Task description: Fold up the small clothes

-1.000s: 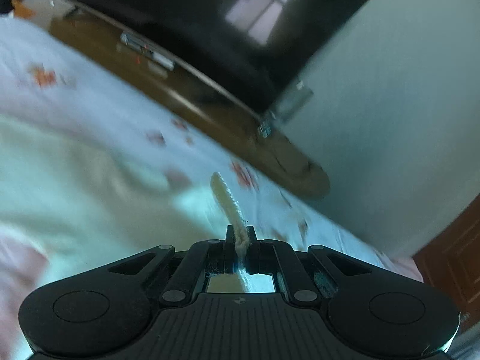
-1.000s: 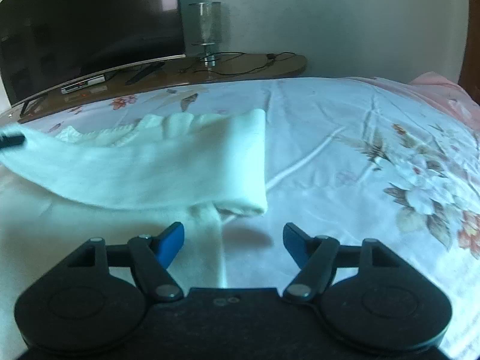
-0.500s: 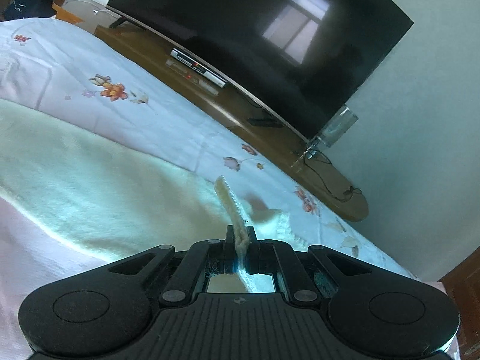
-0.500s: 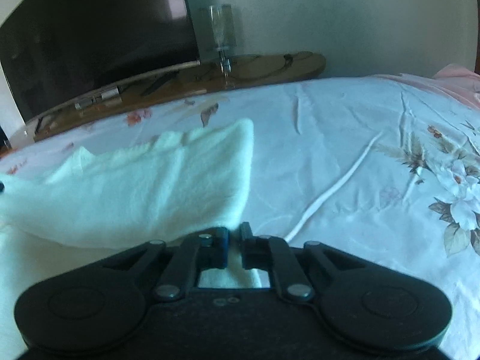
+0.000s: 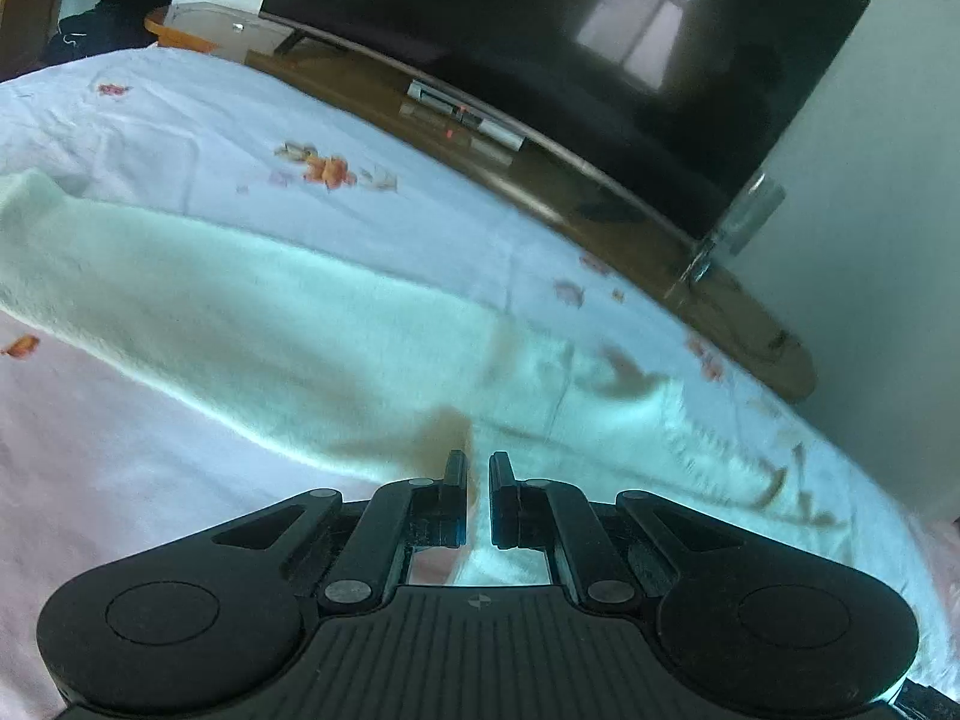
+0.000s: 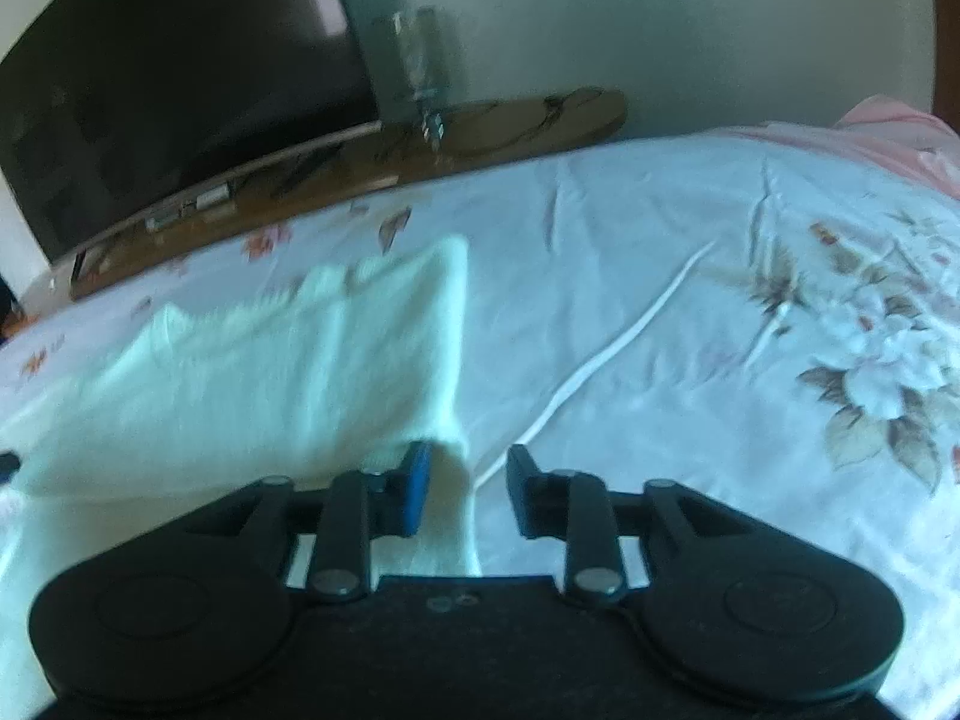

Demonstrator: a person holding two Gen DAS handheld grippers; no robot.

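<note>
A white fleecy garment (image 5: 270, 312) lies across the floral bedsheet (image 5: 180, 120), folded over itself. My left gripper (image 5: 478, 468) sits low over its near edge. Its jaws are almost together, with a thin fold of the garment pinched in the slit. In the right wrist view the garment (image 6: 270, 372) spreads to the left. Its right corner runs down between the fingers of my right gripper (image 6: 468, 468). Those jaws are opening, and the cloth lies loose beside the blue left pad (image 6: 417, 480) with neither pad pressing it.
A large dark television (image 5: 570, 60) stands on a low wooden bench (image 5: 750, 324) beyond the bed's far edge, with a glass vase (image 6: 420, 60) beside it. Pink bedding (image 6: 888, 126) is bunched at the far right. Bare floral sheet (image 6: 720, 360) lies right of the garment.
The right jaws went from wide apart to closed, then parted again. The left gripper came down with the cloth; the lifted flap now lies flat and no strip sticks up past its tips.
</note>
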